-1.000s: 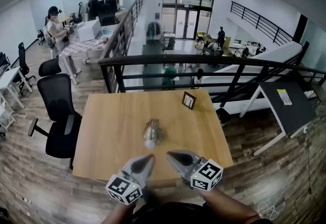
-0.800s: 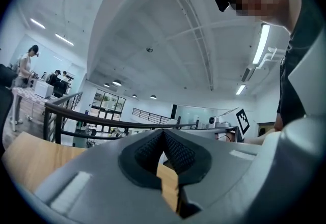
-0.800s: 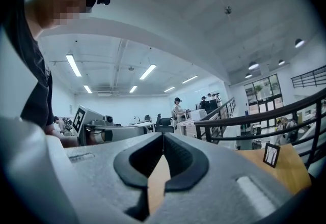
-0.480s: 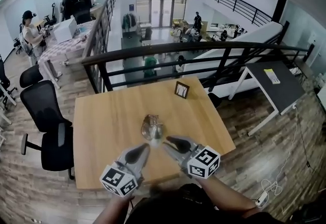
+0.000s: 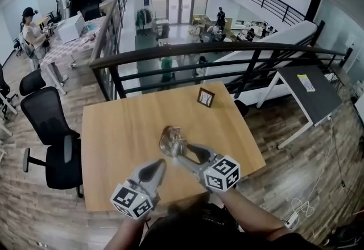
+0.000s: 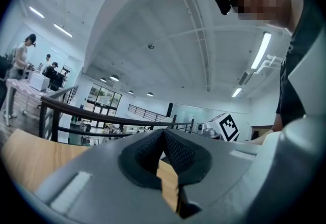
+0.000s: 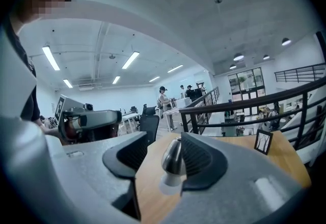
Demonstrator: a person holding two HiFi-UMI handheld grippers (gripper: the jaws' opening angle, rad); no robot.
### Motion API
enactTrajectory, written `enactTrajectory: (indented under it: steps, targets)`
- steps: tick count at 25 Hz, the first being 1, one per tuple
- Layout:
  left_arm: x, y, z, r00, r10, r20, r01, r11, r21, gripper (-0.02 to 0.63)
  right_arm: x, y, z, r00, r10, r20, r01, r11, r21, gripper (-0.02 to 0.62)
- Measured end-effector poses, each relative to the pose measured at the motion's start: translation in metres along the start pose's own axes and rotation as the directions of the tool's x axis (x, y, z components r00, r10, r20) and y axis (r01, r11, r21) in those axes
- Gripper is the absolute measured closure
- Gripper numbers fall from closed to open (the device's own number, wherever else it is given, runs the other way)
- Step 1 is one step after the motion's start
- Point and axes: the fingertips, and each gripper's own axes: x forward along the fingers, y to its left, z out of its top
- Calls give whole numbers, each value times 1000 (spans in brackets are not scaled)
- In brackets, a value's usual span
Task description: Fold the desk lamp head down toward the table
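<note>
I am holding my right tongs (image 5: 183,152) spread wide. Their jaws have just been opening, and the desk lamp (image 5: 170,140) is standing between them, closer to the right-hand jaw. The lamp is sitting near the middle of the wooden table (image 5: 114,129). My left tongs (image 5: 157,166) are hovering just to its left and nearer me, pressed together on nothing.

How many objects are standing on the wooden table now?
2. The desk lamp stands near the middle of the wooden table; a small picture frame stands near its far edge. Part of the near edge is hidden.
</note>
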Motion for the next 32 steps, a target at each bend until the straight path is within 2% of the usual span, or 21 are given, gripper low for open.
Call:
enactTrajectory:
  steps: [6, 18, 27, 32]
  targets:
    - [6, 13, -4, 1000, 7, -13, -7, 1000, -13, 604, 20, -19, -8, 999, -10, -49, 10, 1000, 7, 395]
    - [13, 25, -11, 999, 16, -40, -17, 999, -31, 604, 46, -24, -21, 992, 49, -118, -45, 998, 39, 380]
    - [8, 27, -17, 998, 1, -63, -5, 999, -54, 604, 45, -23, -26, 993, 37, -111, -35, 999, 19, 383]
    - [10, 27, -18, 998, -6, -62, 3, 998, -56, 604, 42, -18, -48, 985, 32, -170, -36, 999, -18, 383]
